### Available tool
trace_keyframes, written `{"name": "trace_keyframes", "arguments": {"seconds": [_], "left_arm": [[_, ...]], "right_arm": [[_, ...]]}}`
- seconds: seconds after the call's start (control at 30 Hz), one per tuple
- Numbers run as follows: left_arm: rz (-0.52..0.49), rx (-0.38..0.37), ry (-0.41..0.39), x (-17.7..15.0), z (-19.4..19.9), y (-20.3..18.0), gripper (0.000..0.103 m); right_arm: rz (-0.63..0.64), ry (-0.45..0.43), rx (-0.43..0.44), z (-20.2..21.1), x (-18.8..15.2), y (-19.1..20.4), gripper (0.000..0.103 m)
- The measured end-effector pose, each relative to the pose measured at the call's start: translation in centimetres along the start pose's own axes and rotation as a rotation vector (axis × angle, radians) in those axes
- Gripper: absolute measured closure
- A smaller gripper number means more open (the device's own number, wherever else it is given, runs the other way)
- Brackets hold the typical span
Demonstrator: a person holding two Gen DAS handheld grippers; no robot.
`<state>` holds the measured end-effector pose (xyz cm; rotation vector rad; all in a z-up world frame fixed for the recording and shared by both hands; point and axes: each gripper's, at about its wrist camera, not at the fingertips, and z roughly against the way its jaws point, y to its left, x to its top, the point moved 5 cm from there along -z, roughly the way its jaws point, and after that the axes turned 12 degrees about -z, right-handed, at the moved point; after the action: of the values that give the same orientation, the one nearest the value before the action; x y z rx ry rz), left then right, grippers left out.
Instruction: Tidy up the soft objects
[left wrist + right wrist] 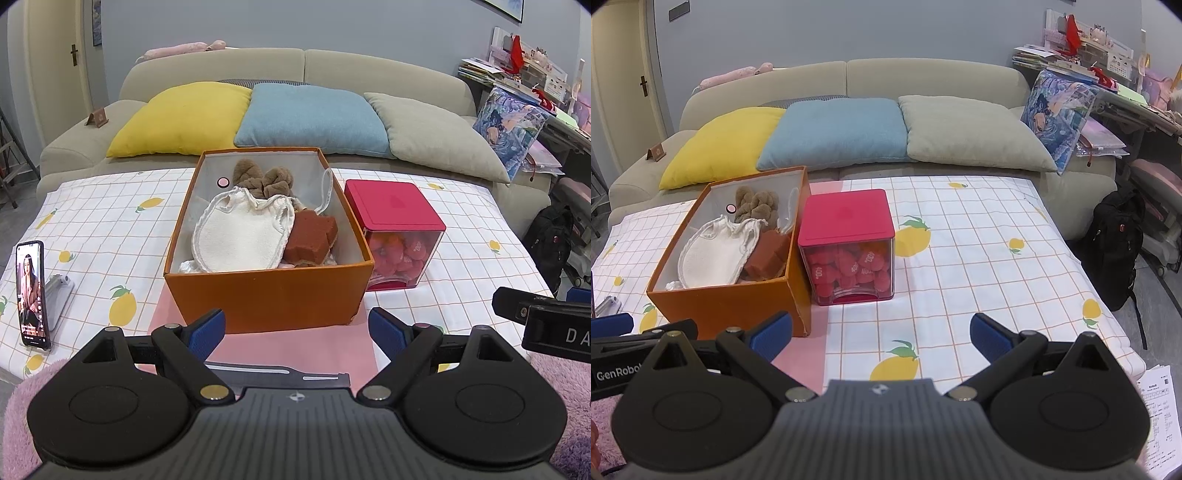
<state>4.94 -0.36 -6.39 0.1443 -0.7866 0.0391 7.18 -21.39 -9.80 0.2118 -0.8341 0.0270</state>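
An orange box (273, 295) stands on the table, also in the right wrist view (731, 306). In it lie a white cloth mitt (240, 232), a brown sponge (310, 236) and a brown plush toy (264, 179). A clear container with a red lid (393, 205) holds red soft pieces (399, 254), right of the box; it also shows in the right wrist view (846, 218). My left gripper (297, 334) is open and empty just in front of the box. My right gripper (881, 334) is open and empty over the tablecloth, right of the box.
A phone (31, 293) stands on a holder at the table's left. A pink mat (291, 350) lies under the box. A sofa with yellow (181, 118), blue (310, 118) and grey cushions is behind. A black backpack (1115, 240) sits on the floor right.
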Motion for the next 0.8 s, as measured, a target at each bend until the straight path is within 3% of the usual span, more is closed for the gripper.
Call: {"name": "trace_keyframes", "arguments": {"seconds": [0.8], "left_arm": [[-0.007, -0.001, -0.002, 0.13, 0.03, -0.08, 0.001]], "right_arm": [[0.001, 0.009, 0.002, -0.26, -0.43, -0.13, 0.003]]}}
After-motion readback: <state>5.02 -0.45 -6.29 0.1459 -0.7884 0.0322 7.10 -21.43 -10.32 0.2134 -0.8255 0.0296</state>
